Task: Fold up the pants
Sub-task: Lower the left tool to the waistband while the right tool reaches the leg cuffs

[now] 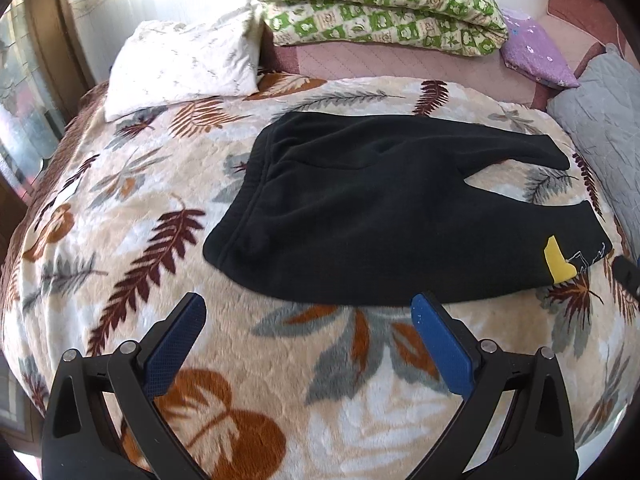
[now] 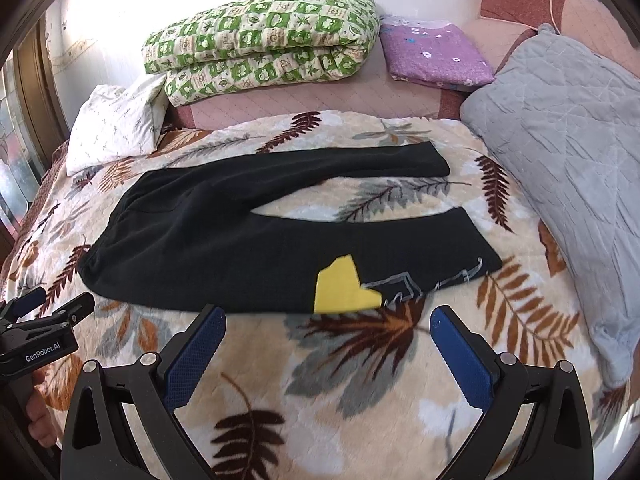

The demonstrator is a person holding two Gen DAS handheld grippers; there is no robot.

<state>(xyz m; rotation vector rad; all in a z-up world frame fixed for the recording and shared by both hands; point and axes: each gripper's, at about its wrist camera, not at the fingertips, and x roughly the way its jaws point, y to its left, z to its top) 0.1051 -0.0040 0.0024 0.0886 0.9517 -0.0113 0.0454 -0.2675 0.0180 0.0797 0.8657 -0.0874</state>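
Note:
Black pants [image 1: 380, 208] [image 2: 224, 240] lie flat on a leaf-patterned blanket [image 1: 120, 220] [image 2: 360, 380], waistband to the left, the two legs spread apart to the right. The near leg carries a yellow patch [image 2: 344, 286] [image 1: 558, 260] and pale stitching near its cuff. My left gripper [image 1: 308, 308] hovers open just short of the near edge, by the waist end. In the right wrist view my right gripper [image 2: 326, 320] stands open in front of the yellow patch, nothing between its fingers. The left gripper [image 2: 48, 306] also shows there at the far left, held by a hand.
A green checked folded quilt [image 2: 260, 48] and a purple folded cloth [image 2: 432, 56] sit at the back of the bed. A white pillow [image 2: 116, 124] lies back left, a grey quilted cushion [image 2: 568, 152] along the right. A window frame [image 1: 44, 60] stands left.

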